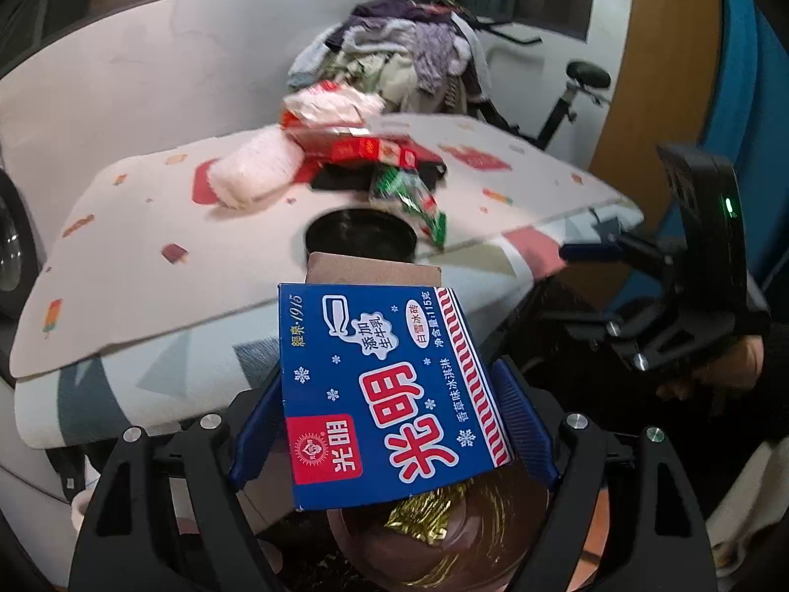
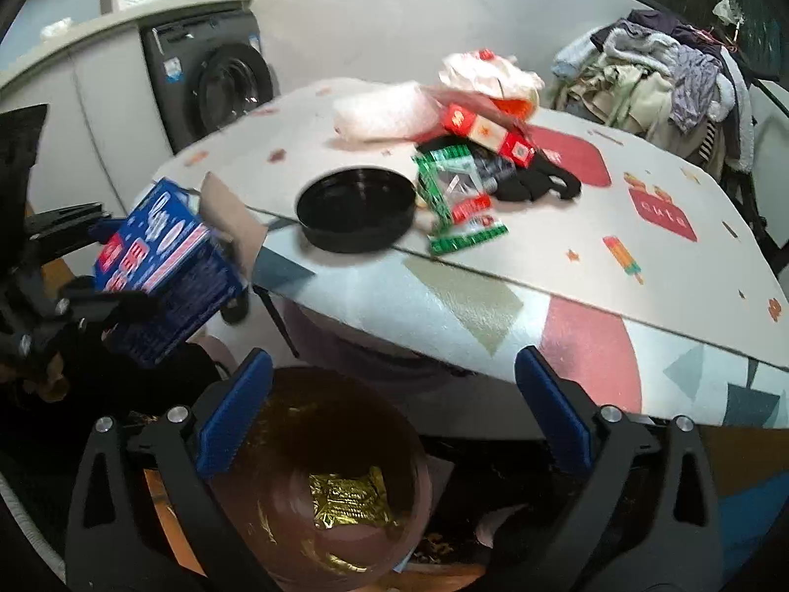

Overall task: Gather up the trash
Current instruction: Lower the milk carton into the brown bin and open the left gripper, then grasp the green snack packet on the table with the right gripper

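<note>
Brown translucent plastic bin [image 2: 315,483], frame bottom, holds crumpled gold foil wrapper [image 2: 350,498]. Left gripper [image 1: 394,429] clamps blue cardboard ice-cream box [image 1: 389,389]; right gripper [image 2: 389,414] spread wide, empty. Only right view shows dark washing machine [image 2: 217,84], upper left.

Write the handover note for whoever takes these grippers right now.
Left gripper: shut on the blue ice cream box, held above the brown bin.
Right gripper: open, empty, also over the bin.
Done: gold foil wrapper lies in the bin.
Left: drop the box; then clear the table: black round lid, green wrappers, red packs, white plastic bags.
</note>
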Tool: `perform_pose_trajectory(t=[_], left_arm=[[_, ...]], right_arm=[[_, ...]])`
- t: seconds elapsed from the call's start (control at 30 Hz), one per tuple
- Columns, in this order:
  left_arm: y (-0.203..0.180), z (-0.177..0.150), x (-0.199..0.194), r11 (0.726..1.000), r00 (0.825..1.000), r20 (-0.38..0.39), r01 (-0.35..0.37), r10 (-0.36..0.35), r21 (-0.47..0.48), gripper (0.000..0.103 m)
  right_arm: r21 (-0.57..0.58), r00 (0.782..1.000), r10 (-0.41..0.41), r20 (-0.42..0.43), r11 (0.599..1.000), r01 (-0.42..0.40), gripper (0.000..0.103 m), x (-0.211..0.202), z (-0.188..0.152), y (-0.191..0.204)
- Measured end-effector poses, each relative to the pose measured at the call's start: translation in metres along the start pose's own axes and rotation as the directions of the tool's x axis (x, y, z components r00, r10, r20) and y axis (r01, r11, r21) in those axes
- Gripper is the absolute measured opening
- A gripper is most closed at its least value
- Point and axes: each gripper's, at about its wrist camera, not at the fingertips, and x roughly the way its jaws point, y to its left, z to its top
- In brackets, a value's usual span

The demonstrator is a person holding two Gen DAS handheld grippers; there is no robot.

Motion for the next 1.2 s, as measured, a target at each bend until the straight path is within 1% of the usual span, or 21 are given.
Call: perform_pose_trajectory(t=[0.13, 0.27, 0.6, 0.7, 0.77, 0.87, 1.07, 1.2], left_arm=[[-0.005, -0.004, 0.010, 1.000, 0.999, -0.035, 0.001, 0.000, 0.021, 0.079], [-0.001, -0.006, 0.018, 1.000, 0.998, -0.066, 0.006, -0.006, 0.004, 0.079], [-0.011, -0.008, 0.025, 0.998, 0.995, -0.097, 0.016, -0.011, 0.054, 0.081], [-0.014, -0.008, 0.025, 0.998, 0.995, -0.097, 0.016, -0.010, 0.062, 0.084], [-0.013, -0.008, 0.025, 0.998, 0.995, -0.097, 0.007, -0.001, 0.063, 0.092], [-0.009, -0.008, 0.025, 0.999, 0.996, -0.093, -0.010, 0.014, 0.042, 0.093], [0.007, -0.006, 0.019, 0.998, 0.997, -0.065, -0.046, 0.044, -0.033, 0.097], [0.016, -0.004, 0.014, 0.995, 0.997, -0.042, -0.070, 0.067, -0.074, 0.097]], right_arm=[[0.050, 1.000, -0.016, 0.018, 0.999, 0.015, 0.097, 0.001, 0.001, -0.010], [0.101, 0.999, -0.029, 0.016, 0.994, 0.027, 0.097, 0.003, 0.000, -0.019], [0.096, 0.999, -0.043, 0.023, 0.995, 0.041, 0.097, 0.001, -0.001, -0.018], [0.101, 0.999, -0.047, 0.027, 0.994, 0.044, 0.097, 0.000, -0.001, -0.019], [0.109, 0.998, -0.046, 0.030, 0.993, 0.043, 0.097, 0.000, -0.001, -0.020], [0.120, 0.999, -0.043, 0.030, 0.992, 0.039, 0.097, 0.000, -0.001, -0.022], [0.118, 0.999, -0.045, 0.028, 0.992, 0.042, 0.097, 0.000, -0.001, -0.022], [0.108, 0.998, -0.051, 0.025, 0.993, 0.048, 0.097, 0.000, -0.001, -0.020]])
